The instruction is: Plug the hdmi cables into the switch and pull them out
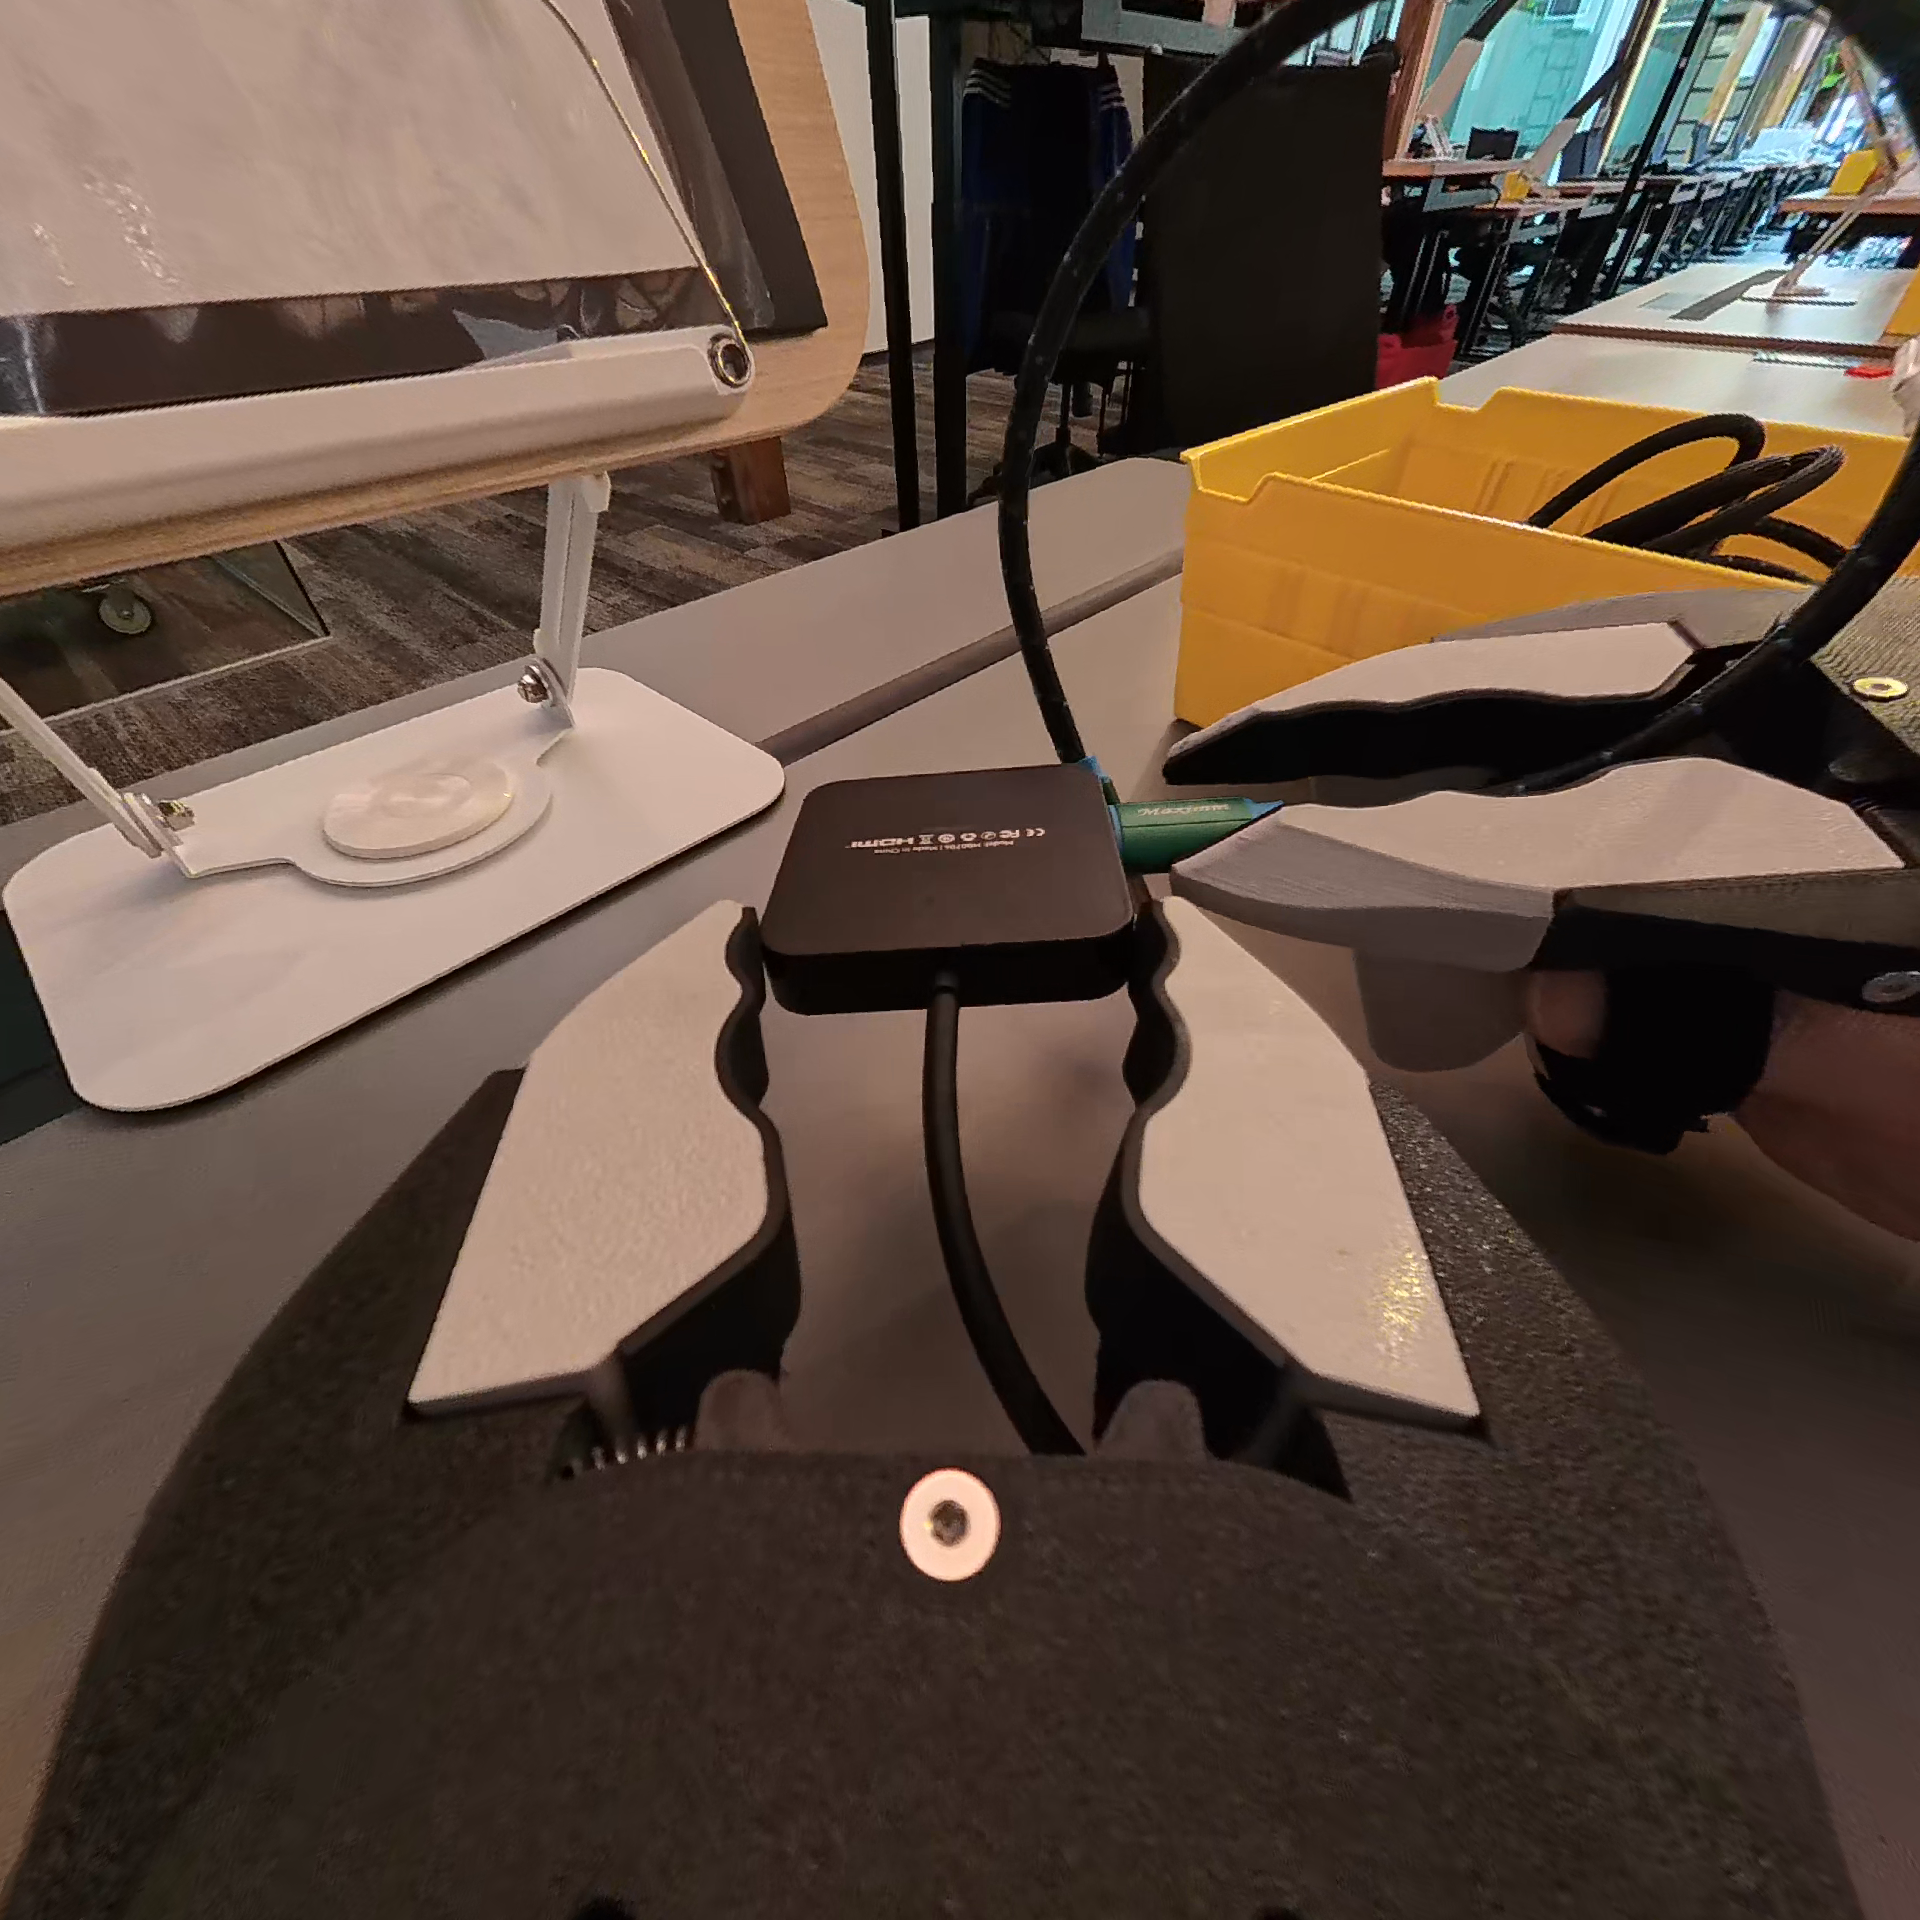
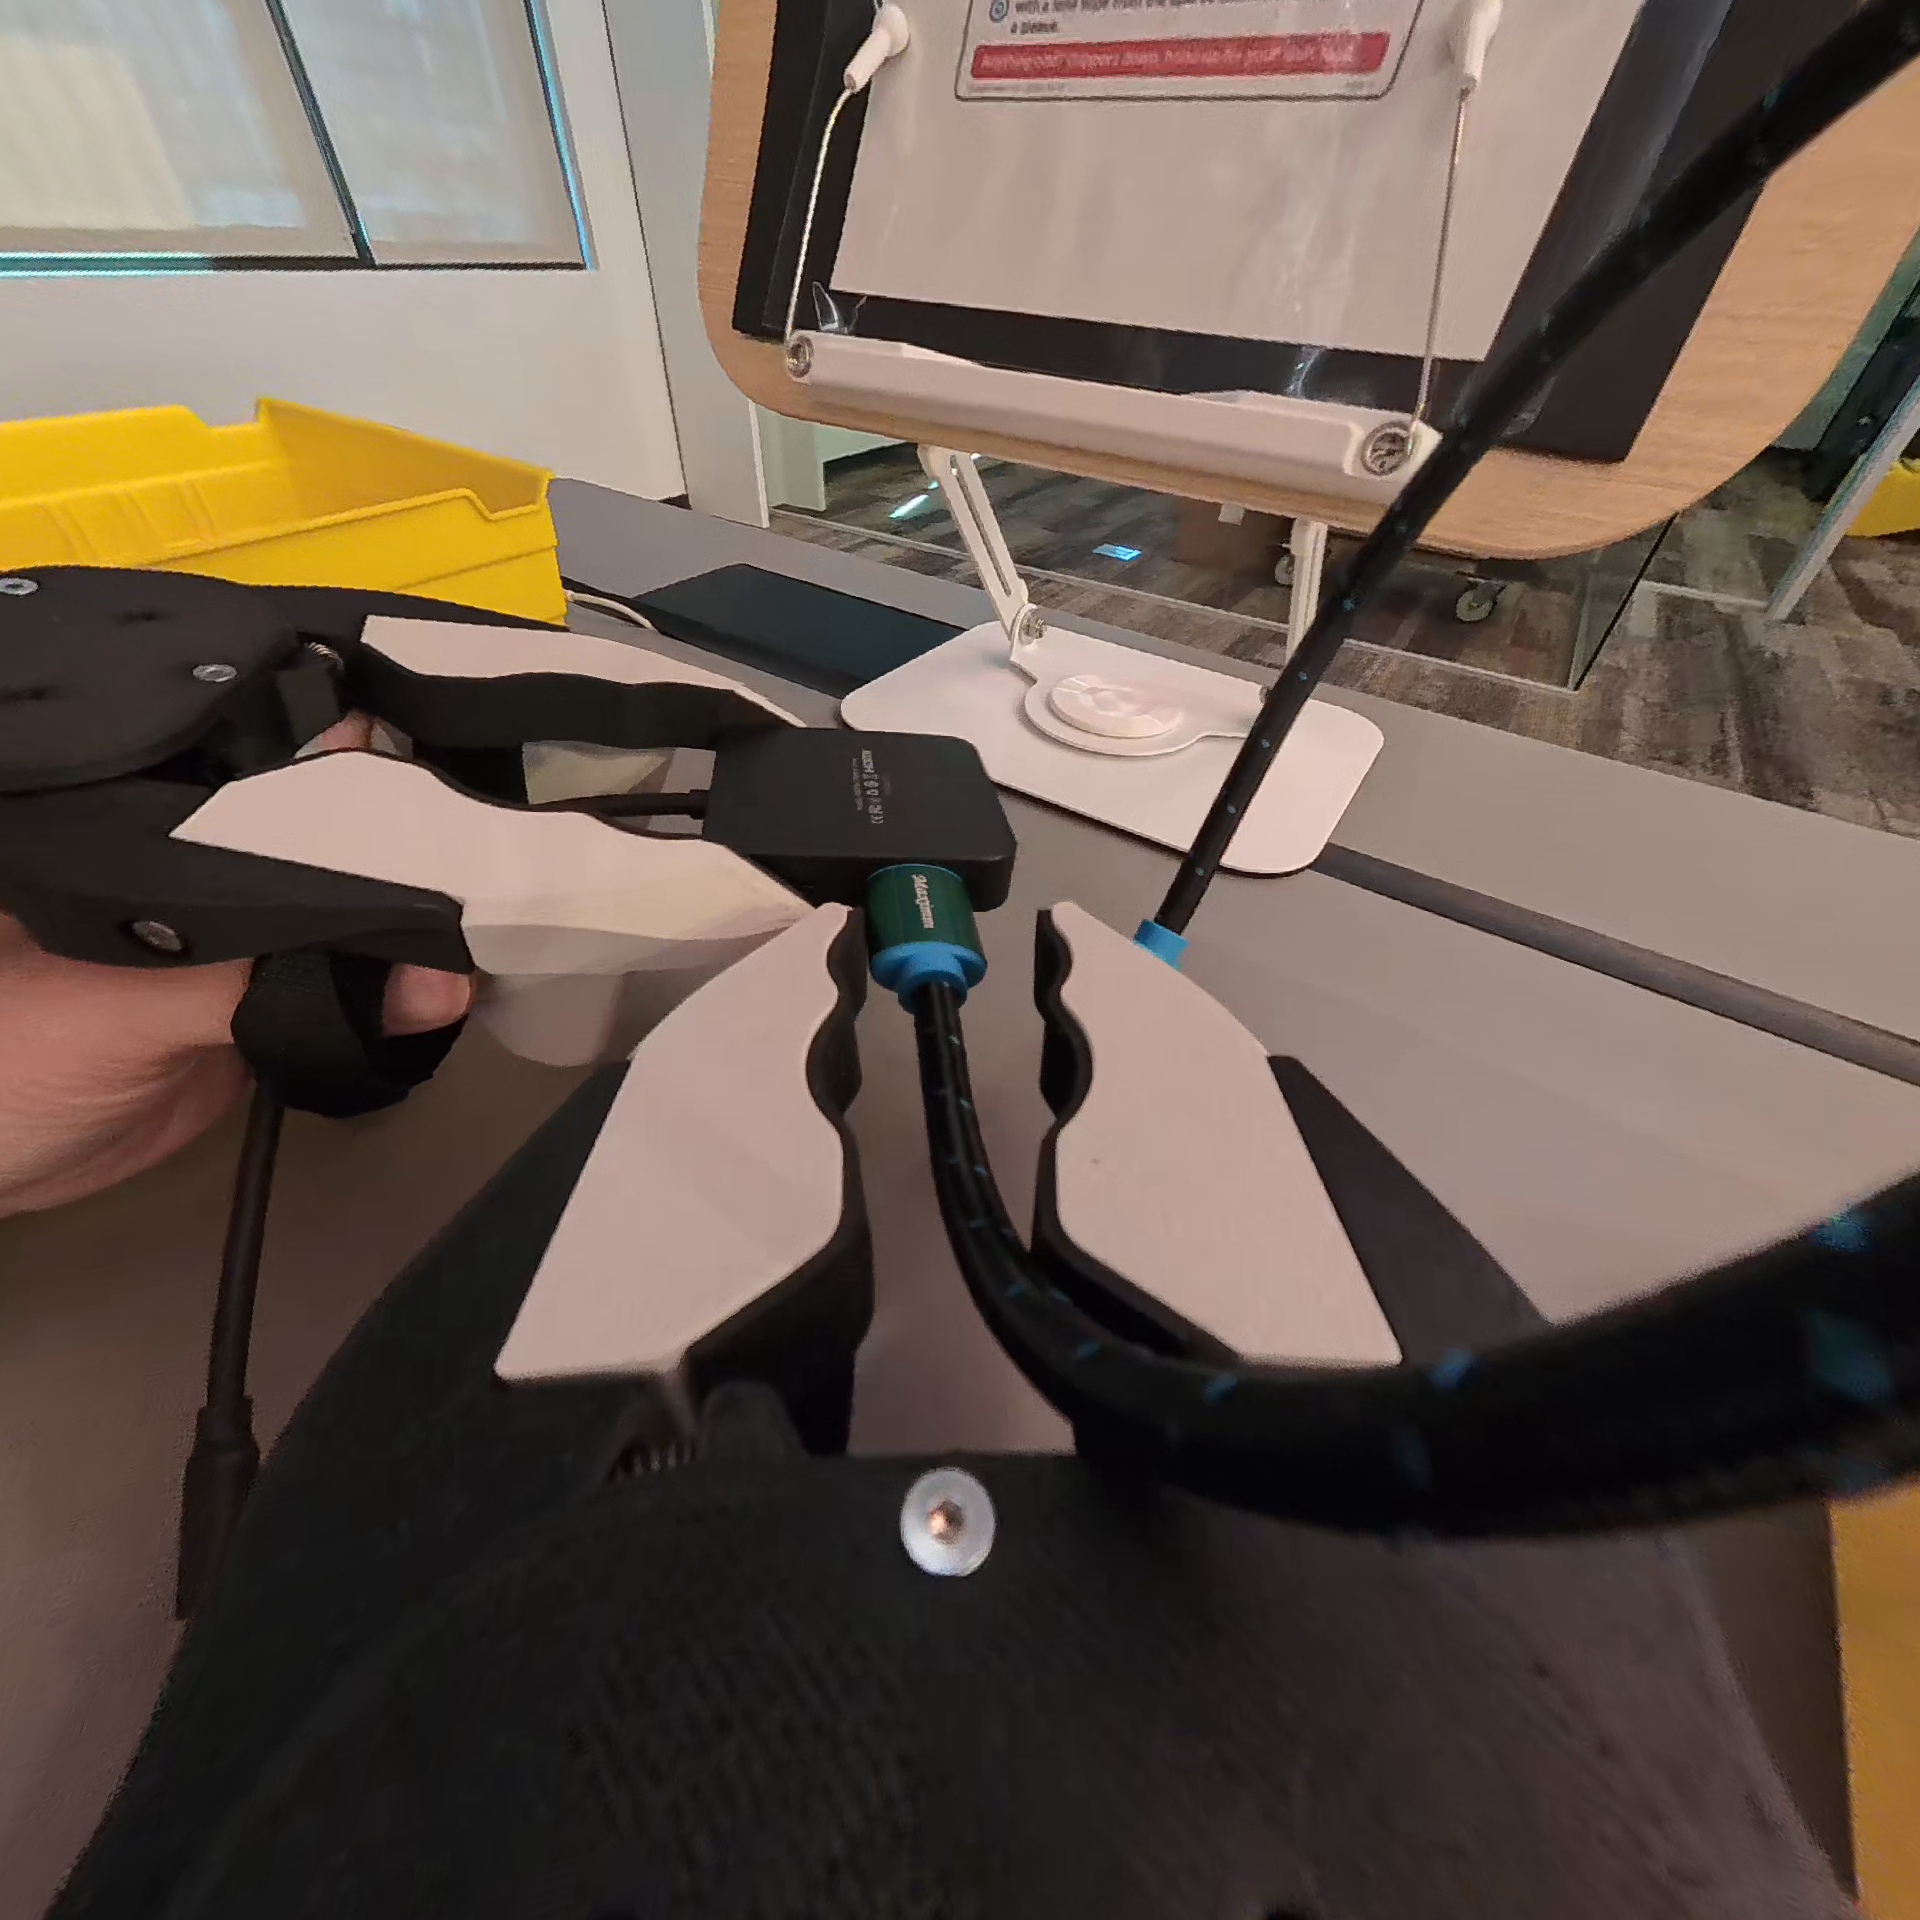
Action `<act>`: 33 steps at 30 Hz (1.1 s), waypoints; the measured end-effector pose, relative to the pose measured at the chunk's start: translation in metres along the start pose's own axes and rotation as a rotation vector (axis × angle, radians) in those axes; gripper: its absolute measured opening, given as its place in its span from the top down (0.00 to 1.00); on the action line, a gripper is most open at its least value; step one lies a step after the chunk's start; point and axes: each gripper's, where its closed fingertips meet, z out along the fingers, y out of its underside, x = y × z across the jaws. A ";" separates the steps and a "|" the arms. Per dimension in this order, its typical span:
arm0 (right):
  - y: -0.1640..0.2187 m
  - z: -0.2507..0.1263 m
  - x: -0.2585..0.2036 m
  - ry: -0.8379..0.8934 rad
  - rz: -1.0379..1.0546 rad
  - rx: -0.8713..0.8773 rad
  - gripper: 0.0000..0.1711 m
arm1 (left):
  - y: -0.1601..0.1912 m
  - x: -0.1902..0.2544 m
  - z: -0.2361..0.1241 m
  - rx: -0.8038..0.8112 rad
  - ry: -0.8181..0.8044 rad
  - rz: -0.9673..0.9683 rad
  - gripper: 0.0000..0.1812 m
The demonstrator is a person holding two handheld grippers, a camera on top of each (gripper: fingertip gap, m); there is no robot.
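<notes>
The black HDMI switch (image 1: 945, 883) lies flat on the grey table (image 1: 260, 1299), just in front of a white tablet stand (image 1: 395, 862). The left gripper (image 1: 945, 925) straddles its near end, jaws wide enough to take the body; whether the pads press its sides or only flank them is hard to tell. The switch's own black lead (image 1: 956, 1164) runs back between those fingers.

Two braided HDMI cables meet the switch's right side. The green plug (image 2: 920, 914) is seated in a port, and the right gripper (image 2: 940, 935) sits around it with jaws apart, not touching it. The second plug, marked by a blue collar (image 2: 1162, 940), is mostly hidden behind the right finger — its seating cannot be judged.

The risk lies in the pull. If the left gripper is not truly clamped, the light switch will likely slide with the plug instead of releasing it. A crooked tug could strain the port, and the stiff cable loop (image 1: 1060, 364) overhead may snag the gripper or drag the neighbouring cable — near the yellow bin (image 1: 1351, 561).
</notes>
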 end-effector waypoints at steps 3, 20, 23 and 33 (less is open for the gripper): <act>0.001 0.001 0.000 -0.006 0.029 -0.005 0.81 | 0.000 -0.001 0.000 -0.001 -0.010 0.004 0.63; 0.003 0.002 -0.002 -0.032 0.053 -0.026 0.82 | 0.000 -0.003 0.000 0.003 -0.018 0.007 0.63; 0.003 0.002 -0.002 -0.040 0.054 -0.028 0.83 | -0.001 -0.003 -0.001 0.011 -0.019 0.007 0.63; -0.006 -0.002 -0.008 -0.039 -0.078 -0.004 0.87 | -0.004 -0.002 -0.004 0.040 0.006 -0.039 0.63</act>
